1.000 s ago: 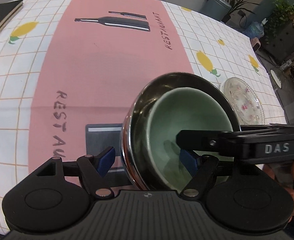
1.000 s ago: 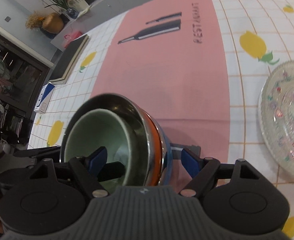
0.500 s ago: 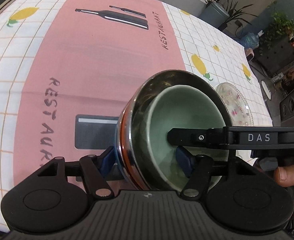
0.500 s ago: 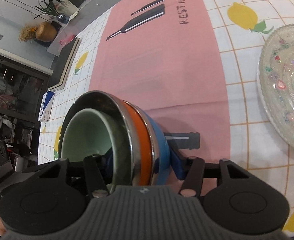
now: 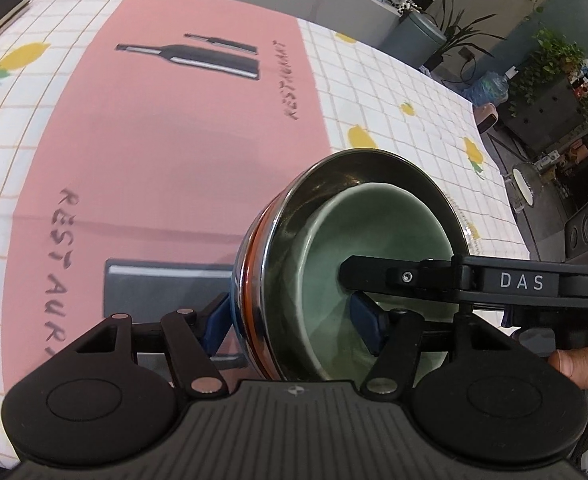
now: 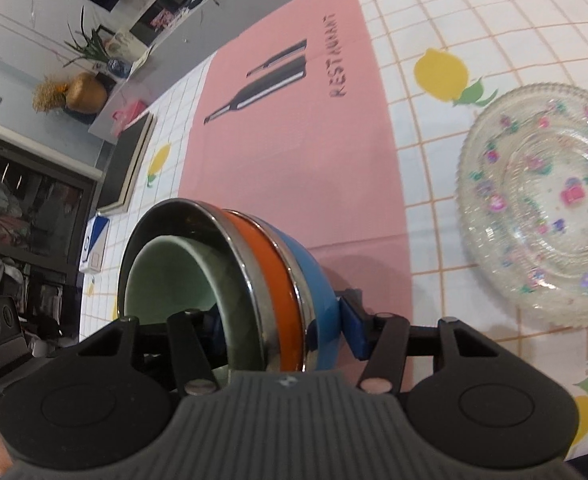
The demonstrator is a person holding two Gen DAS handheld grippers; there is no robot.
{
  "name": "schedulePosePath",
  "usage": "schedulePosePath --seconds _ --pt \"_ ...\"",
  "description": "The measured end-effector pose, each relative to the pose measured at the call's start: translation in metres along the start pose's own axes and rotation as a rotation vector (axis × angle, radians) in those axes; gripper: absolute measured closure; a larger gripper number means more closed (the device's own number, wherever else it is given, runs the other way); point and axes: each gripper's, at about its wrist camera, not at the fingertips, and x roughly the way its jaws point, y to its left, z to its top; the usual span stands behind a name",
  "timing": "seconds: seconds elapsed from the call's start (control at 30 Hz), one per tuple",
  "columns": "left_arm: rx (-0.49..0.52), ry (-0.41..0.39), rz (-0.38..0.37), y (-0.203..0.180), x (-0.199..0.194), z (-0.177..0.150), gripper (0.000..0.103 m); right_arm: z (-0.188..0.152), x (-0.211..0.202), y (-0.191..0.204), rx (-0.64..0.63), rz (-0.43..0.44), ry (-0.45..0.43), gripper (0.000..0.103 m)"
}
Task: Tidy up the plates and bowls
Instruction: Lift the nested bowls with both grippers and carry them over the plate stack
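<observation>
A stack of nested bowls hangs tilted above the pink table runner (image 5: 154,140). A pale green bowl (image 5: 373,224) sits inside a steel bowl (image 5: 333,172), with an orange bowl (image 6: 272,264) and a blue bowl (image 6: 307,264) beneath. My left gripper (image 5: 292,324) is shut on the stack's near rim, one blue pad inside the green bowl and one outside. My right gripper (image 6: 284,326) is shut on the opposite rim in the same way. In the left wrist view its black finger (image 5: 413,278) reaches into the green bowl.
A clear glass plate (image 6: 541,208) with flower print lies on the chequered lemon tablecloth (image 6: 433,128), to the right of the stack. A dark flat book (image 6: 130,168) rests at the far table edge. A person's thumb (image 5: 581,360) holds the right gripper. Plants and furniture stand beyond the table.
Both grippers have shut on the rim of the bowl stack, from open jaws a second ago. The stack has since lifted a little and tilted, shifting across the runner.
</observation>
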Motion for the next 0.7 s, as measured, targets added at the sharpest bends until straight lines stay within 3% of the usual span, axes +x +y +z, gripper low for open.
schedulePosePath --seconds 0.4,0.7 --pt "0.101 -0.031 -0.015 -0.073 0.014 0.035 0.030 0.035 -0.063 -0.038 0.059 0.013 -0.128 0.048" --pt "0.162 -0.010 -0.046 -0.125 0.049 0.053 0.030 0.054 -0.098 -0.083 0.137 -0.017 -0.182 0.049"
